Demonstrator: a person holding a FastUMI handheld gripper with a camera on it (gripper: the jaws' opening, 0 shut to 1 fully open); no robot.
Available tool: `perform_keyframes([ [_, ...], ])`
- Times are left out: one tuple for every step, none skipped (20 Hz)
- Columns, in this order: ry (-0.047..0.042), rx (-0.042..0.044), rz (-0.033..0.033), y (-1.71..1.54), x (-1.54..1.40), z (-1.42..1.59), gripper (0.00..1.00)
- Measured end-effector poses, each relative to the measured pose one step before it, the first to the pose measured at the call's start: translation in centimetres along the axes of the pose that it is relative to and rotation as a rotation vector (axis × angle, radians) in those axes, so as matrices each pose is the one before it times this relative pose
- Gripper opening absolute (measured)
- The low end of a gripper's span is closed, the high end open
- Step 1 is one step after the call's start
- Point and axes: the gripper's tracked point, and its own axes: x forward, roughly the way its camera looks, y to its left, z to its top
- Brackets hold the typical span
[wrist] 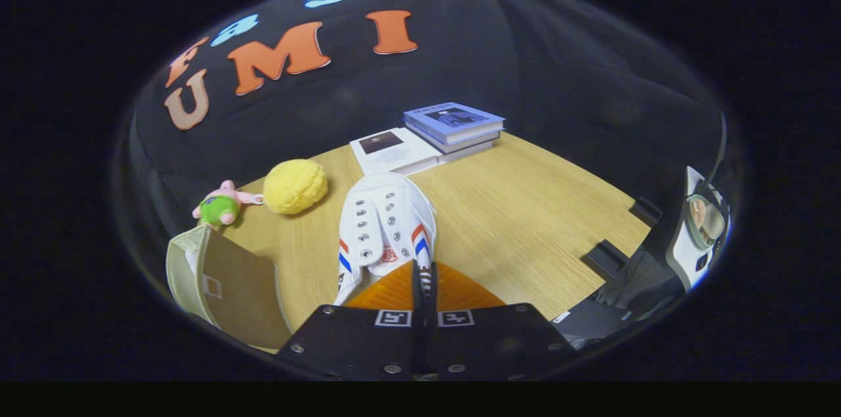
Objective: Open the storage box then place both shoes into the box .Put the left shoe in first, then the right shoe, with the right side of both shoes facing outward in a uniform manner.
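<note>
While the shoe is hanging from the fingers: fingers (pixel 420 285) are pinching shut on the heel of the white shoe (pixel 386 223).
Shoe axis: toe is pointing away at 12 o'clock over the surface (pixel 525 207).
Storage box (pixel 227 282): sitting open at 9 o'clock, just beside the shoe.
Coming move, likely: swinging left.
</note>
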Motion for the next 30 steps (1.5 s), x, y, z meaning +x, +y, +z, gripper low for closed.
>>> perform_keyframes([
  [-0.00180,0.00250,0.01752,1.505,-0.611,0.183,0.00],
  [-0.00253,-0.00715,0.01942,1.491,-0.551,0.266,0.00],
  [-0.01698,-0.00542,0.02065,1.636,-0.403,0.481,0.00],
  [-0.00145,-0.01160,0.02397,1.645,-0.549,0.030,0.00],
  [-0.00584,-0.00841,0.02485,1.653,-0.397,0.206,0.00],
  [-0.00636,-0.00354,0.02347,1.723,-0.425,0.083,0.00],
  [0.00378,-0.00674,0.02575,1.717,-0.333,-0.108,0.00],
  [0.00505,-0.01041,0.02812,1.733,-0.356,-0.124,0.00],
  [-0.00288,-0.00637,0.02445,1.648,-0.213,-0.011,0.00],
  [0.00725,-0.01130,0.02627,1.500,-0.180,-0.255,0.00],
  [0.00437,-0.01040,0.02555,1.544,-0.142,-0.218,0.00],
  [0.00503,-0.00529,0.02013,1.304,-0.038,-0.254,0.00],
  [0.00693,-0.00539,0.01852,1.231,-0.001,-0.231,0.00],
  [0.00365,-0.01141,0.01455,1.059,0.002,-0.288,0.00],
  [-0.00091,-0.01572,0.00916,0.946,0.133,-0.177,0.00],
  [0.00564,-0.02105,0.00748,0.725,0.171,-0.270,0.00],
  [0.00095,-0.01657,0.00680,0.673,0.171,-0.232,0.00],
  [0.00768,-0.00726,0.00479,0.638,0.175,-0.434,0.00],
  [0.01063,-0.00409,0.00714,0.769,0.146,-0.510,0.00],
  [0.00635,-0.00573,0.00526,0.591,0.323,-0.420,0.00],
  [0.00587,-0.00964,0.00240,0.227,0.020,-0.389,0.00],
  [0.00423,-0.00955,0.00178,0.192,0.114,-0.359,0.00],
  [0.00899,-0.01263,0.00299,0.319,0.157,-0.413,0.00],
  [-0.00041,-0.00589,0.00103,0.283,0.107,-0.310,0.00],
  [0.00729,-0.01360,-0.00077,0.187,0.184,-0.431,0.00],
  [0.00825,-0.01102,-0.00327,0.042,0.179,-0.511,0.00],
  [0.01369,-0.00756,-0.00437,0.112,0.270,-0.560,0.01],
  [0.01664,-0.00602,-0.00220,0.049,0.180,-0.597,0.00],
  [0.01951,-0.00744,-0.00033,0.092,0.253,-0.643,0.00],
  [0.01091,-0.00266,-0.00069,0.104,0.240,-0.425,0.00],
])
